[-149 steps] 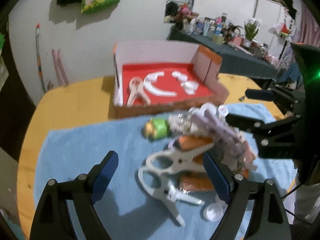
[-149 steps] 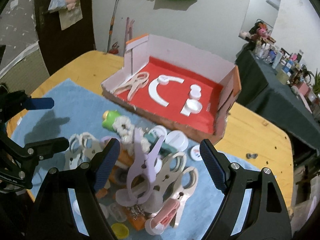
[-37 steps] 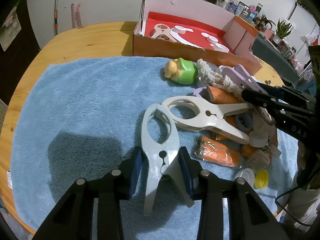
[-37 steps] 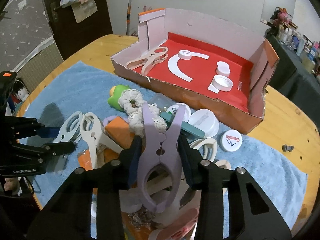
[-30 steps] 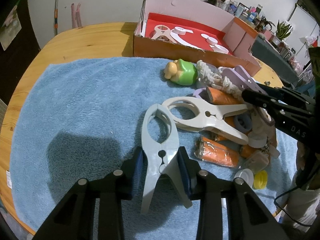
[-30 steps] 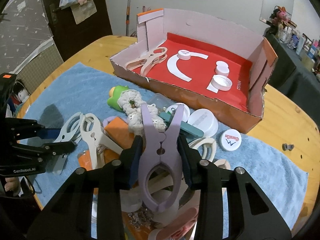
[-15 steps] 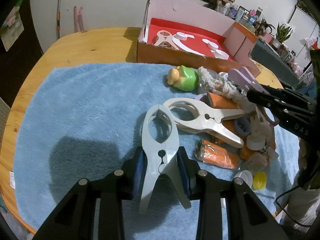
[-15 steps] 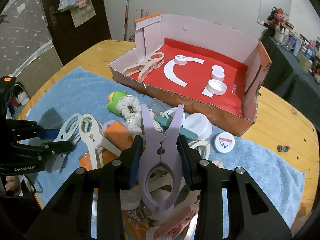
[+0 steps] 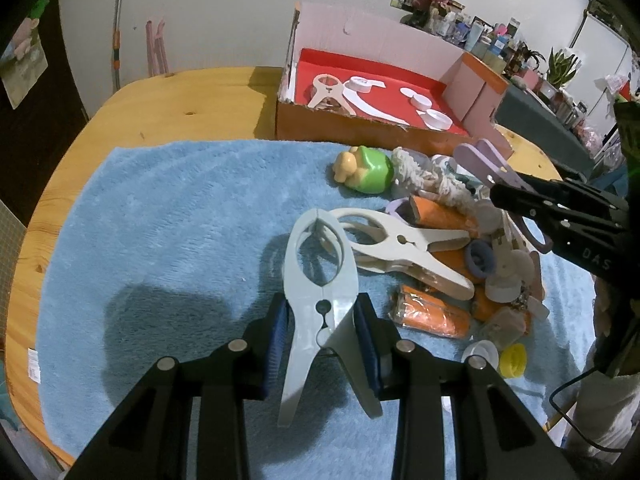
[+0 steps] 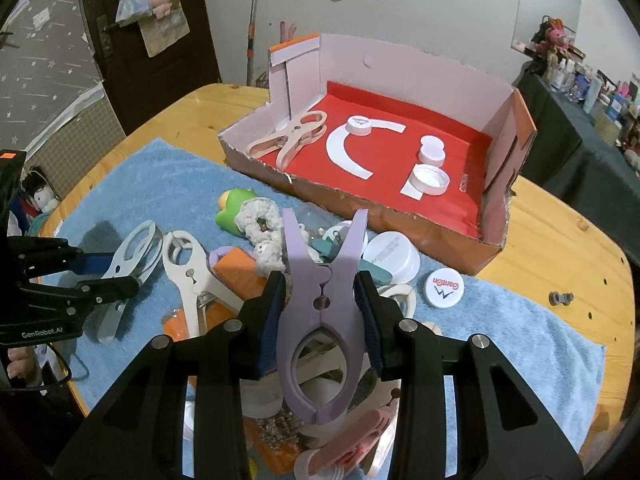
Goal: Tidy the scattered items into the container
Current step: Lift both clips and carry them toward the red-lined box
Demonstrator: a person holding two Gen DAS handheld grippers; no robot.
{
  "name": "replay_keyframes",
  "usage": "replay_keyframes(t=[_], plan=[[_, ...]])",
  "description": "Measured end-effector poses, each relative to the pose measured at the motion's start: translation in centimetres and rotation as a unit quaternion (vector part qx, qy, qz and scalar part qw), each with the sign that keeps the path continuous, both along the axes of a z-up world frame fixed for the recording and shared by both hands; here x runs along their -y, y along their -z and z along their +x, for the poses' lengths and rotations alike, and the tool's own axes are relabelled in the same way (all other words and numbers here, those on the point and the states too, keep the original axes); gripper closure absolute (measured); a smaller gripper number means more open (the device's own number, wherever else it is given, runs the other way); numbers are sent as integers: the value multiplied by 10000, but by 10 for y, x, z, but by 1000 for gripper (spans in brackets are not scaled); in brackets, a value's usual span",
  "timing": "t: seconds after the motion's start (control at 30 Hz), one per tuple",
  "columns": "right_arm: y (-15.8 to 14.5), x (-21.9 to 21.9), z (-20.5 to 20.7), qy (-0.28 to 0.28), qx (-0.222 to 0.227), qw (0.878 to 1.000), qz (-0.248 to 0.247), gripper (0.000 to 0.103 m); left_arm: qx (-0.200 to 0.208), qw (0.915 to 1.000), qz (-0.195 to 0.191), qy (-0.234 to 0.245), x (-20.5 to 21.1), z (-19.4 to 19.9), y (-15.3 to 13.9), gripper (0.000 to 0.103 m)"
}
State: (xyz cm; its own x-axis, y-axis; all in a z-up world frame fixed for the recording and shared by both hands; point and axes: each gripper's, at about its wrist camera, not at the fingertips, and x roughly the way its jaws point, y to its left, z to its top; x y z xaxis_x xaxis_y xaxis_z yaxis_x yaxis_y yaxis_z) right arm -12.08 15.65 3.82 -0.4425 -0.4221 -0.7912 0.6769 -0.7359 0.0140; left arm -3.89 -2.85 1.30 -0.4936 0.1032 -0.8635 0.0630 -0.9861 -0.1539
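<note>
Beside the cluttered pile [image 10: 256, 248], left gripper [image 9: 322, 320] clamps a pale clip [image 9: 318, 276], right gripper [image 10: 320, 300] a lilac clip [image 10: 322, 304].

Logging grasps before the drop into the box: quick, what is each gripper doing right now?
Left gripper: closed on the pale grey clamp.
Right gripper: closed on the lilac clamp.

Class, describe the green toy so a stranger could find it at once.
Start at the red-floored cardboard box on the wooden table. On the blue towel just in front of its near wall lies the green toy, beside a cream crocheted ring. It alone is bright green with a yellow end.
</note>
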Motion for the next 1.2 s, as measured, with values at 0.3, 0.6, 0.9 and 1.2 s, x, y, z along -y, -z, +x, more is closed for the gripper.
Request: replay_keyframes(t=[0.3, 0.6, 0.9, 1.2], plan=[[-1, 3, 4, -22, -27, 10000, 27, 69, 116, 9998, -104, 96, 0, 4, 5, 67], [-2, 5, 5, -34, -20, 10000, 41, 69, 141, 9993, -330, 77, 10, 9, 4, 67], [-6, 6, 2, 10, -42, 10000, 21, 69, -258, 9993, -270, 42, 13, 3, -26, 67], [-19, 5, -11, 123, -68, 9999, 19, 69, -496, 9978, -265, 347, -2, -28, -51, 67]])
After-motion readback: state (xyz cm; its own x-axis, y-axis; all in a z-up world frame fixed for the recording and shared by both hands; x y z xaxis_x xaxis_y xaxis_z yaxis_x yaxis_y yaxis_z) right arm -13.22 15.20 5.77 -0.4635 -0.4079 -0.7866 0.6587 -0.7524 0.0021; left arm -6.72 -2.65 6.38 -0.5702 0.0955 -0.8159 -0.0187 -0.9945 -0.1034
